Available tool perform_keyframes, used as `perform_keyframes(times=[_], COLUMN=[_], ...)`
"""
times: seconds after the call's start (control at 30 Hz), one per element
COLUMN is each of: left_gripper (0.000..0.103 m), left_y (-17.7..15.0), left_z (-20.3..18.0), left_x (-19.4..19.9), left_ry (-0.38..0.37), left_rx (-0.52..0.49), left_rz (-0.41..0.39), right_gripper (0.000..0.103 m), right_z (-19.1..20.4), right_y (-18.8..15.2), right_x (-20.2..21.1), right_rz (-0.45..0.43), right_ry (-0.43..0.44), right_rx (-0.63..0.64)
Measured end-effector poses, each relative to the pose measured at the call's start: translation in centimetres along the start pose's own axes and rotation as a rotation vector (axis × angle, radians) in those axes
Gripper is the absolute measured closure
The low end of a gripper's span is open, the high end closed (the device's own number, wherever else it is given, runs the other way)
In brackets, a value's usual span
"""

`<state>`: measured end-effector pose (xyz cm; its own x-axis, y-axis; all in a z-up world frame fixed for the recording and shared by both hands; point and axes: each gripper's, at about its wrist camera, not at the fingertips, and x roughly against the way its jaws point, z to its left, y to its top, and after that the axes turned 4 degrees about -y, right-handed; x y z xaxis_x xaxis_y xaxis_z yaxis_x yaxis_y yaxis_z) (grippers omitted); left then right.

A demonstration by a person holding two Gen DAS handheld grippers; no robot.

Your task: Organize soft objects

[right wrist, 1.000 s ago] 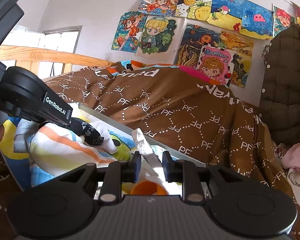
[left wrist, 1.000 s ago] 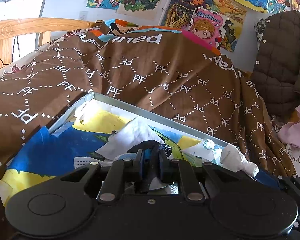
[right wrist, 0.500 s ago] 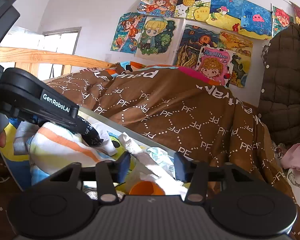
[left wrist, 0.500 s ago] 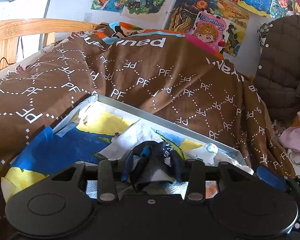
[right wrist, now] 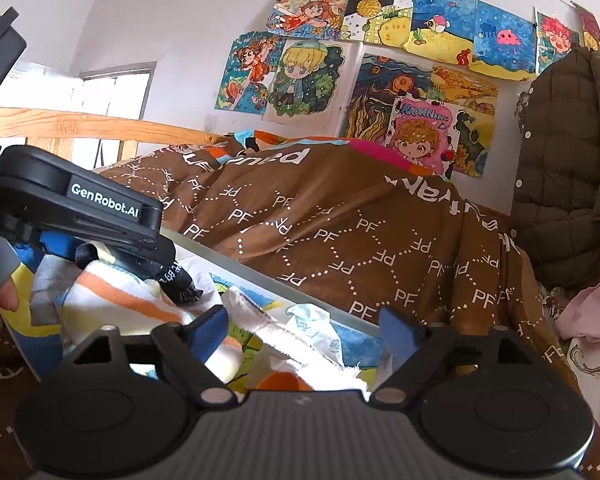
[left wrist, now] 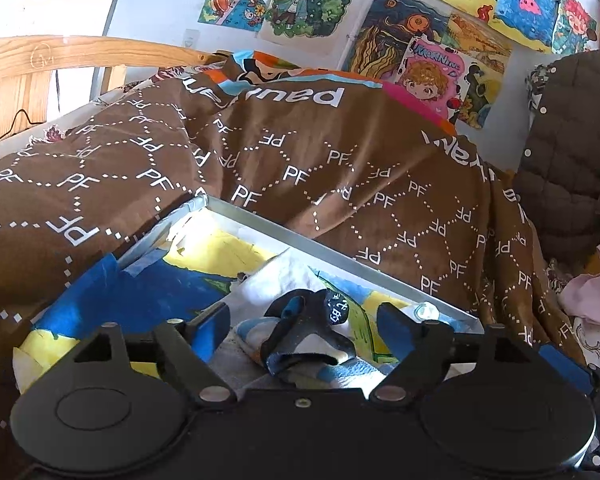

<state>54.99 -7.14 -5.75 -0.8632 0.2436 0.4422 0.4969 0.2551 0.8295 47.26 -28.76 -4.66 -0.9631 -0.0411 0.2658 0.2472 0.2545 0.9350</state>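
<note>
A: Edges first, from left. On far left a wooden bed rail [left wrist: 72,54], then a brown quilt [left wrist: 300,168] rising high behind. Near side: a shallow grey tray [left wrist: 340,252] lying on the quilt, its far rim running from upper left down to right. Not much open room beyond that rim, quilt just behind it.

B: And the claws?

A: Left gripper [left wrist: 302,326] over the tray, jaws opening now, already wide. Between them a dark sock [left wrist: 304,340], crumpled, resting on the other soft cloths; blue pads [left wrist: 210,330] apart from it on both sides, not pressing. Seen also from the right wrist view, at left, above a striped cloth [right wrist: 116,300] in orange and white.

B: Right one?

A: Right gripper [right wrist: 300,330] also opening, wide. A white towel strip [right wrist: 284,332] lying between the jaws, on the pile; pads not touching it.

B: Around?

A: Children's drawings [right wrist: 380,60] on the far wall. At right a padded dark jacket [right wrist: 572,160] hanging, and pink cloth [left wrist: 592,292] near the right edge. A fingertip [right wrist: 4,300] of the person at far left.
</note>
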Motion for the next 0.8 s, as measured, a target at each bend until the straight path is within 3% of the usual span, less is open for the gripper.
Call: perform_keyframes(times=[0.37, 0.8], left_gripper=[0.002, 0.001], left_y=[0.6, 1.0], left_z=[-0.3, -0.4], left_x=[1.3, 4.4], left_ry=[0.012, 0.089], left_rx=[0.012, 0.019], left_rz=[-0.024, -0.045], right_gripper=[0.002, 0.0], right_z=[-1.0, -2.5], right_y=[1.0, 3.4], right_x=[0.9, 3.9], right_rz=[-0.008, 0.017], right_ry=[0.001, -0.007], right_rx=[-0.026, -0.069])
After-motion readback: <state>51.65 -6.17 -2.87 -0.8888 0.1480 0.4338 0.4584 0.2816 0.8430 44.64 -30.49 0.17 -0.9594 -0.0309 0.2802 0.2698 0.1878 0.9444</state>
